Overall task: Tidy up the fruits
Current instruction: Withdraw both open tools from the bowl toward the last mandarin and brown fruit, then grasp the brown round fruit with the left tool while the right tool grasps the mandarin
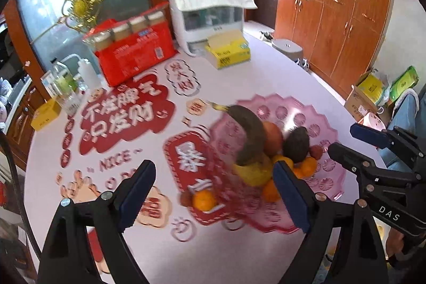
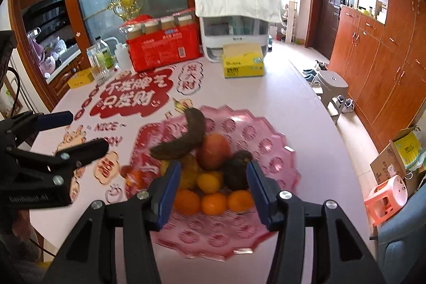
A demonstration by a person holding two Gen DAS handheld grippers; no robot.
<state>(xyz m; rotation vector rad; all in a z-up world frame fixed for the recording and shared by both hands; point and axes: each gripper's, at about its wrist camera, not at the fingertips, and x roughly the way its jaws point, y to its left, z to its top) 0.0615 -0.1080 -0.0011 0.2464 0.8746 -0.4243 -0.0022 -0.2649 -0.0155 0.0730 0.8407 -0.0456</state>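
Note:
A pink translucent fruit plate (image 2: pixel 266 145) (image 1: pixel 324 129) holds a browned banana (image 2: pixel 186 140) (image 1: pixel 247 135), a red apple (image 2: pixel 214 155) (image 1: pixel 273 137), a dark avocado (image 2: pixel 237 173) (image 1: pixel 297 144), a yellow fruit (image 2: pixel 209 181) (image 1: pixel 251 173) and several tangerines (image 2: pixel 214 202). One tangerine (image 1: pixel 203 200) and a small red fruit (image 1: pixel 185 198) lie at the plate's left edge. My left gripper (image 1: pixel 215 190) is open and empty above the plate's left side. My right gripper (image 2: pixel 211 193) is open and empty over the fruit pile.
The table has a red-and-white printed cover (image 1: pixel 125 119). At its far side stand a red drinks pack (image 1: pixel 133 52), a white appliance (image 1: pixel 210 17), a yellow tissue box (image 1: pixel 229 49), bottles (image 1: pixel 64 84) and a small yellow box (image 1: pixel 45 116). The table edge drops off at right.

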